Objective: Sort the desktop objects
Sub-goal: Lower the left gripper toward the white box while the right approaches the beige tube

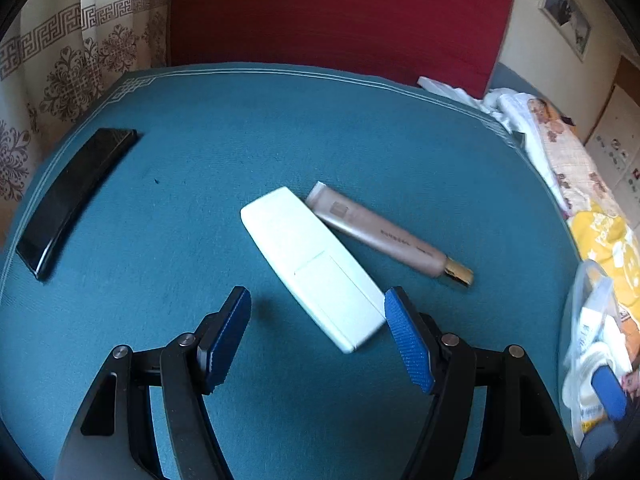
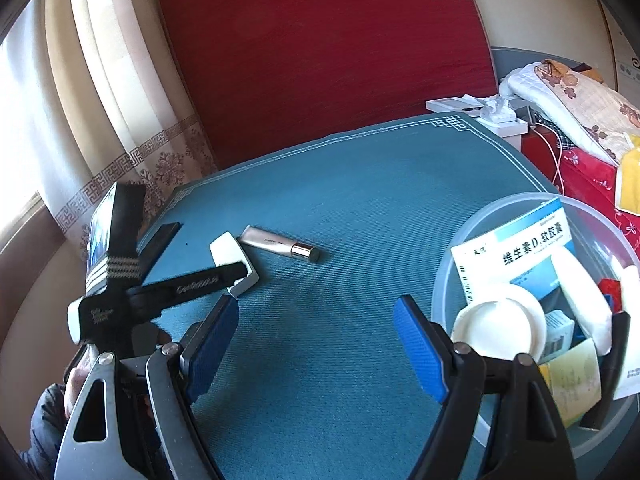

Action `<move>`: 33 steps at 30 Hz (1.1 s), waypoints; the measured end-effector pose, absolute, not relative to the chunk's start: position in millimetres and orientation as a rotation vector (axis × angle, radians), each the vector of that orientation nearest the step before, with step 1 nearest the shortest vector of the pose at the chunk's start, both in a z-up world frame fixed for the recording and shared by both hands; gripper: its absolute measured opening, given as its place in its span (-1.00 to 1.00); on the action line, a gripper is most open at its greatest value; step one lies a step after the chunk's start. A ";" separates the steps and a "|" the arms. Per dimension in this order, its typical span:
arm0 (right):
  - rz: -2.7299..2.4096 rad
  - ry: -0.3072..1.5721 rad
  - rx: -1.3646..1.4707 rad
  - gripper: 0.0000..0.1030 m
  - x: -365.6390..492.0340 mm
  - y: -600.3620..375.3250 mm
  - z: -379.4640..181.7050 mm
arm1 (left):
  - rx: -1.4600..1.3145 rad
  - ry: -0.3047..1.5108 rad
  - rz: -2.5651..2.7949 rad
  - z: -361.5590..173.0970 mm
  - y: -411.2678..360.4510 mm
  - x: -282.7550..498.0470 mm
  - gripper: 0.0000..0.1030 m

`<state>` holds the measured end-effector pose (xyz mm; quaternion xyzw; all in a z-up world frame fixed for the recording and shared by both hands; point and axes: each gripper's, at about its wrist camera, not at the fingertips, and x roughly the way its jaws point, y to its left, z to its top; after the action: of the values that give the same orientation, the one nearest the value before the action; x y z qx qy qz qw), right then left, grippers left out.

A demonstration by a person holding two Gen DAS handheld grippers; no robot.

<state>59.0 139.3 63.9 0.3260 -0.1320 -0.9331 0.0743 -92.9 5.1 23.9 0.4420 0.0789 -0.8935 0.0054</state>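
A white remote (image 1: 312, 268) lies face down on the blue table mat (image 1: 280, 132), its near end between my left gripper's (image 1: 318, 312) open blue pads, not touched. A beige cosmetic tube (image 1: 384, 236) with a gold cap lies just behind it. A black remote (image 1: 72, 196) lies at the far left. In the right wrist view my right gripper (image 2: 316, 320) is open and empty over bare mat; the white remote (image 2: 234, 256), the tube (image 2: 280, 244) and the left gripper's body (image 2: 120, 280) are to its left. A clear bowl (image 2: 460, 248) with boxes and jars sits at its right.
A red panel (image 1: 340, 12) stands behind the table. Patterned curtains (image 1: 60, 60) hang on the left. Bedding and bags (image 1: 568, 152) crowd the right side. The clear bowl also shows in the left wrist view (image 1: 592, 344) at the right edge.
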 end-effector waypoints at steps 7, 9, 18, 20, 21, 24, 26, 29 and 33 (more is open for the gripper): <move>-2.805 -0.325 0.987 0.61 53.6 130.2 59.0 | 1.378 0.300 -2.768 18.7 -0.6 -107.6 0.42; -2.805 -0.308 0.990 0.61 51.6 127.5 58.0 | 1.369 0.303 -2.770 17.6 -1.7 -110.5 0.45; -2.782 -0.268 1.029 0.61 39.6 116.3 49.9 | 1.357 0.269 -2.788 18.0 -5.5 -107.7 0.49; -2.779 -0.260 1.036 0.61 37.2 114.2 48.9 | 1.351 0.264 -2.769 17.6 -9.8 -104.9 0.49; -2.777 -0.256 1.040 0.61 35.8 113.2 48.0 | 1.349 0.266 -2.756 18.2 -12.8 -103.1 0.49; -2.772 -0.244 1.053 0.61 32.9 109.6 45.1 | 1.335 0.268 -2.711 18.6 -22.7 -102.0 0.49; -2.768 -0.231 1.062 0.61 30.3 108.2 43.2 | 1.321 0.267 -2.698 18.0 -27.6 -102.1 0.49; -2.763 -0.214 1.074 0.61 25.0 105.6 40.4 | 1.310 0.252 -2.710 17.0 -29.0 -105.4 0.49; -2.758 -0.178 1.082 0.61 15.8 100.3 38.2 | 1.290 0.192 -2.731 14.6 -27.7 -107.4 0.49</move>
<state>15.8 100.3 38.2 0.3631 -0.0597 -0.9258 0.0865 -107.4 -27.7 14.6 0.4254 0.0632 -0.9010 0.0574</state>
